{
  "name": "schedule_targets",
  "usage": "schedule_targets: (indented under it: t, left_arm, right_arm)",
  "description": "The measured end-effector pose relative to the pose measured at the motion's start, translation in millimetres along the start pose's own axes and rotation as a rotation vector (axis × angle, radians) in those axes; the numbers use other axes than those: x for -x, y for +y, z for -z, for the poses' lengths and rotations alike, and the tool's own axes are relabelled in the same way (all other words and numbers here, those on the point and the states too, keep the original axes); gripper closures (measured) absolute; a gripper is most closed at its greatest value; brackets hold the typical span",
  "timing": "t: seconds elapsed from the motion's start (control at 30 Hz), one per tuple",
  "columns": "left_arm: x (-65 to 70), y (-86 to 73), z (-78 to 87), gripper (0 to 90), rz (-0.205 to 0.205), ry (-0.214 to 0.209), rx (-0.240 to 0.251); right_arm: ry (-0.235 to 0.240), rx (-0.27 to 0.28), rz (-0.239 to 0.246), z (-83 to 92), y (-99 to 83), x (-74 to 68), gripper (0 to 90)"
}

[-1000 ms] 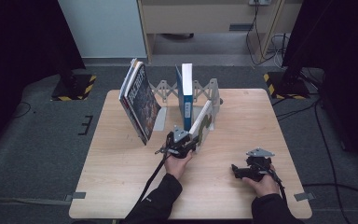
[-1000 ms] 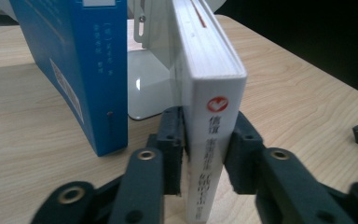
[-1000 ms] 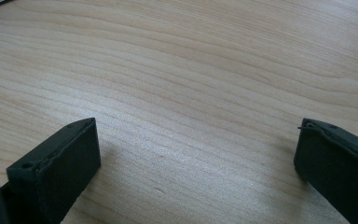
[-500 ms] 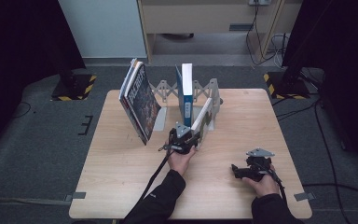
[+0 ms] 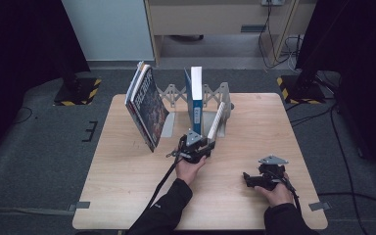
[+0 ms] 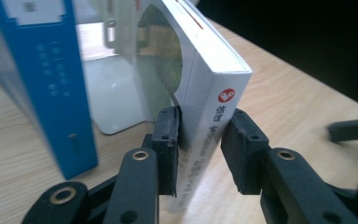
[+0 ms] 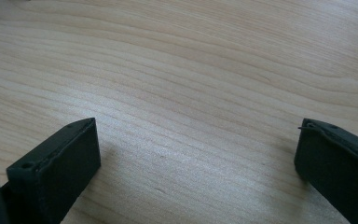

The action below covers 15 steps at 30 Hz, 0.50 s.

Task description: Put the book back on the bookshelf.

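A white book [image 5: 217, 122] leans to the right against a grey expanding rack [image 5: 176, 93] at the back of the wooden table [image 5: 127, 186]. My left gripper [image 5: 204, 143] is at the book's lower end. In the left gripper view the white book [image 6: 205, 88] has its spine between the two black jaws of my left gripper [image 6: 200, 137], which is shut on it. A blue book [image 5: 194, 98] stands upright just left of it, and the blue book [image 6: 42, 79] is close beside the left jaw. My right gripper [image 5: 248, 178] rests open on the table at the front right, and nothing lies between the jaws of the right gripper [image 7: 198, 140].
A bundle of dark-covered books [image 5: 147, 107] leans left at the rack's left end. A metal bookend plate [image 6: 116, 98] stands behind the white book. Bare wood spreads across the table's front and left. Dark curtains and floor cables surround the table.
My left gripper has edged slightly toward the rack at the white book's lower end. The right gripper has stayed still.
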<state>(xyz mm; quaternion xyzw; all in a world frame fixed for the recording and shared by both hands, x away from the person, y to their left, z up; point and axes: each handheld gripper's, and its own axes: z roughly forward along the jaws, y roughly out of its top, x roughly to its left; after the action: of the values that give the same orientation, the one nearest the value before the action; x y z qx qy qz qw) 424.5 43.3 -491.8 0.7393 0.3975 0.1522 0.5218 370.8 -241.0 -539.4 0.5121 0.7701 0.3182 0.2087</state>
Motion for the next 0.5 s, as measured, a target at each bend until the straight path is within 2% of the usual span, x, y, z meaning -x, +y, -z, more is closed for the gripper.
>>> schedule_targets:
  t: [0.13,0.3,0.5]
  left_arm:
    - [3.9,1.9,4.8,66.1,-0.028,-0.02,0.004]
    - [2.7,1.2,10.2,67.9,-0.035,-0.031,0.0]
    - [2.3,1.7,5.1,69.7,-0.019,-0.047,0.0]
  right_arm:
    - [0.0,0.0,0.002,0.0,-0.1,0.1,0.5]
    - [0.0,0.001,0.002,0.0,-0.1,0.1,0.5]
    - [0.0,0.0,0.0,0.0,0.0,-0.1,0.5]
